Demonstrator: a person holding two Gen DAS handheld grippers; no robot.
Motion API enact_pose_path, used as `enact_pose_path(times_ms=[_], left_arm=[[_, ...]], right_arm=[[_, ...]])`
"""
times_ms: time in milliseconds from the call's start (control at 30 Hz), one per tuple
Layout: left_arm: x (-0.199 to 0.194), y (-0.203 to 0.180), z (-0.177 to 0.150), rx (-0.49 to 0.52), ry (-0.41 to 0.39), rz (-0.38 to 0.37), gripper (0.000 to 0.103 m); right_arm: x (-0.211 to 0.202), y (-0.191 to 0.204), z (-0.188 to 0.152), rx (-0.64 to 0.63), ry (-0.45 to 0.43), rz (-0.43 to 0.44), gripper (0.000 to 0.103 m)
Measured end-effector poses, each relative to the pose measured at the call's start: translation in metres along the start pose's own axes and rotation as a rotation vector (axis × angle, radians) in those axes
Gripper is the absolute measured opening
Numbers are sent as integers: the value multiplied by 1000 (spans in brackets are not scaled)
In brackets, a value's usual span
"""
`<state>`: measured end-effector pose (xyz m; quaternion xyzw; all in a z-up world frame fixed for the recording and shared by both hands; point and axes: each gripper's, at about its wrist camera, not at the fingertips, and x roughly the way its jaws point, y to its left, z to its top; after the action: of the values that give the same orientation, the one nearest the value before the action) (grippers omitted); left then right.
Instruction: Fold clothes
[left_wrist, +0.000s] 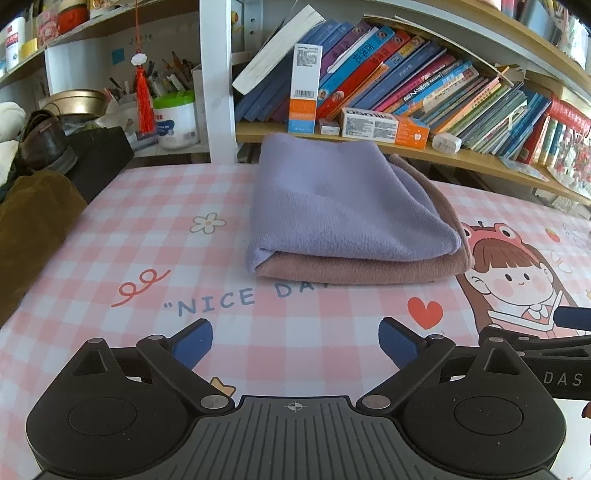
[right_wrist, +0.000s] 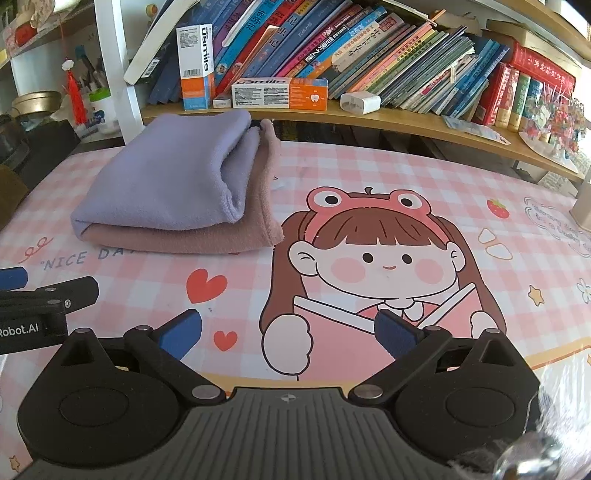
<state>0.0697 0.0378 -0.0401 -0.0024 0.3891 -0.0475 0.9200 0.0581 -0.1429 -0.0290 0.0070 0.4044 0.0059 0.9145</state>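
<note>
On a pink-and-white checked table mat (left_wrist: 122, 206) printed with a cartoon girl in a frog hat (right_wrist: 373, 258) and the words "NICE DAY", two folded cloths lie stacked toward the far edge. A lavender cloth (left_wrist: 343, 206) sits on top of a dusty-pink cloth (left_wrist: 369, 271); the pink one shows beneath along the near edge and the right side. Both are folded flat, rounded folds facing left.

Near the front of the mat, well apart from the stack, the left gripper (left_wrist: 295, 345) hovers low with its blue-padded fingers spread wide — nothing between them. The right gripper (right_wrist: 288, 334) sits just beside it, to its right, over the cartoon girl's book, its fingers likewise apart and holding nothing. Each gripper's edge shows in the other's camera view.

Behind the table runs a wooden shelf (right_wrist: 406, 123) crowded with leaning books (right_wrist: 369, 48), two toothpaste boxes (right_wrist: 279, 93) — one upright, one lying flat — and a white charger plug (right_wrist: 360, 102). To the left hang a red tassel (left_wrist: 144, 99) and stands a white tub of pencils (left_wrist: 175, 118).
</note>
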Motion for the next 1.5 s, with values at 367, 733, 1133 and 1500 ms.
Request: enact_pose_path(times_ms=[367, 733, 1133, 1500], left_arm=[[1, 0, 1, 2, 14, 6, 100], [2, 2, 0, -2, 19, 7, 101], [0, 1, 0, 0, 17, 3, 101], [1, 2, 0, -10, 18, 3, 103]], right_arm=[[1, -1, 0, 1, -1, -5, 101], [1, -1, 0, 5, -1, -6, 101], [1, -2, 0, 9, -3, -4, 101], [1, -3, 0, 17, 3, -8, 101]])
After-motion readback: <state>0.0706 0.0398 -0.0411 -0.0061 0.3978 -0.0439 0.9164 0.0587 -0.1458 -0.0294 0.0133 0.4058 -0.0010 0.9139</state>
